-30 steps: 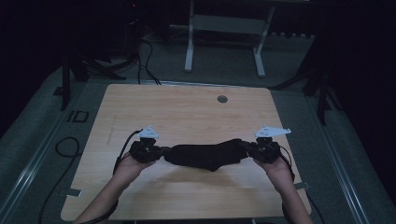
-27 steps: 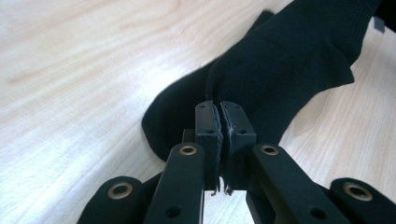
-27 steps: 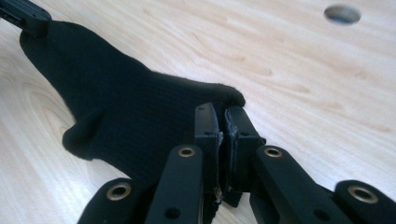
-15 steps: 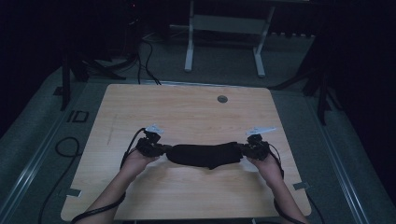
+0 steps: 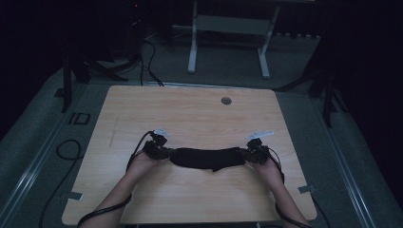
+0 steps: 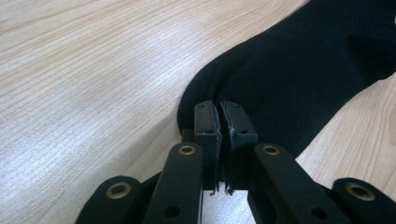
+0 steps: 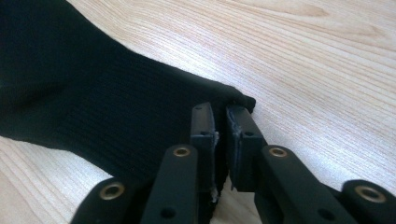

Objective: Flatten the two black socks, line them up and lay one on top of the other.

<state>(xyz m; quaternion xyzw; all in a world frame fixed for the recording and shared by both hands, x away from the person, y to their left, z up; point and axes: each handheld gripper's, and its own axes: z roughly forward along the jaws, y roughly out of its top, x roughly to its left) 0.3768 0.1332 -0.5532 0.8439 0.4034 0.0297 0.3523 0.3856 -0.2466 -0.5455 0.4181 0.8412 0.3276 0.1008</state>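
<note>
Stretching a black sock (image 5: 208,157) between both grippers, the person has it lying on the table (image 5: 190,114), its long axis running straight from one hand to the other. The left gripper (image 5: 164,151) has its jaws pressed together on one end of the sock (image 6: 299,70); in the left gripper view the fabric edge curls up into the seam between the fingers (image 6: 208,128), and the rest of the sock fans away ahead and to the right of them. The right gripper (image 5: 251,151) sits at the opposite end, and its jaws have just been opening: a narrow gap shows between the fingers (image 7: 203,126). The sock (image 7: 93,107) spreads ahead and to the left of them, with its corner lying at the fingertips; whether the pads still pinch any cloth is hard to tell from this angle, though it looks like the hold is slackening. Each hand is at its own end, so neither is nearer the middle. Judging by this, the sock is being laid flat and let go, right end first; the left end has yet to be freed.
</note>
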